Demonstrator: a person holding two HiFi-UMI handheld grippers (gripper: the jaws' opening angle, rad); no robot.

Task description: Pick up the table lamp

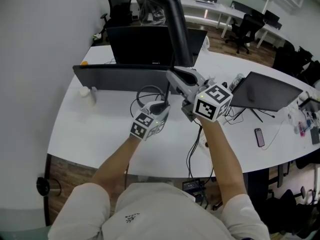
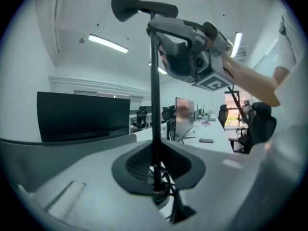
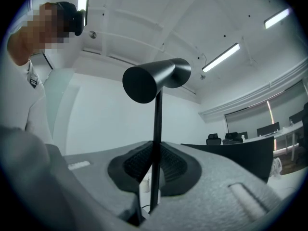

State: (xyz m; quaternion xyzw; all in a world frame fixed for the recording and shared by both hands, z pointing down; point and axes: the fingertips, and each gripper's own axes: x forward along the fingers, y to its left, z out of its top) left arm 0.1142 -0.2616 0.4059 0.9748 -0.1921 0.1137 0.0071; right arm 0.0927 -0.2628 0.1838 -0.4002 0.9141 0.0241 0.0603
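Black table lamp [image 1: 177,29] stands upright over the white worktop [image 1: 100,134], near a dark monitor [image 1: 142,44]. The left tool [image 1: 161,108] is clamped low on its thin stem. The right tool [image 1: 176,79] is clamped higher on the same stem. Both pairs of jaws are nearly together.

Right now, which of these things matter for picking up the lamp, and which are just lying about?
In the job: lamp; left gripper and right gripper, both shut on its pole.
Lying about: monitor; phone; chair.
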